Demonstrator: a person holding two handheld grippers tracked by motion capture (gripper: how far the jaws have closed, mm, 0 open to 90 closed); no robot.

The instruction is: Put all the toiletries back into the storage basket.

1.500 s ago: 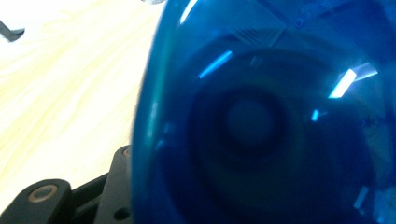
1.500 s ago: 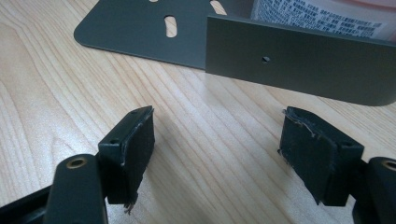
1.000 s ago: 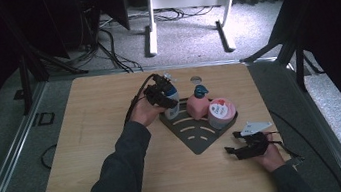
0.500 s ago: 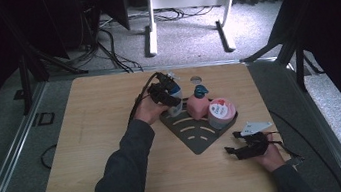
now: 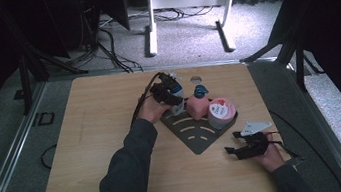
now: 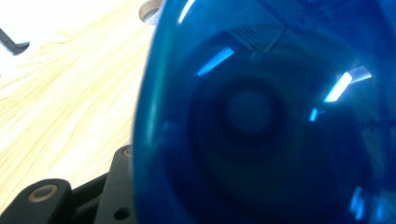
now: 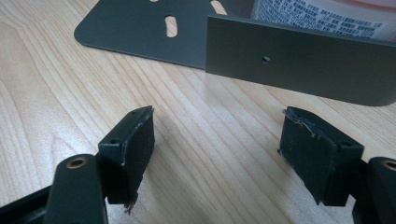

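Barely anything's moved since the last frame: left gripper [image 5: 172, 91] is still reached out over the far corner of the dark metal tray [image 5: 199, 133] clamping a blue bottle [image 6: 266, 116], while the right gripper [image 7: 217, 154] sits low on the wooden table [image 5: 88, 138] near the tray's edge, jaws wide and empty.

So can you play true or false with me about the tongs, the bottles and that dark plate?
1. The right tongs are open with nothing between them. True.
2. The pink bottle stands on the dark slotted plate. True.
3. The left tongs rest by the table's near edge. False: they are up at the plate's far end, close against something shiny and blue.
4. The tub with the pink lid lies on bare wood. False: it stands on the plate.
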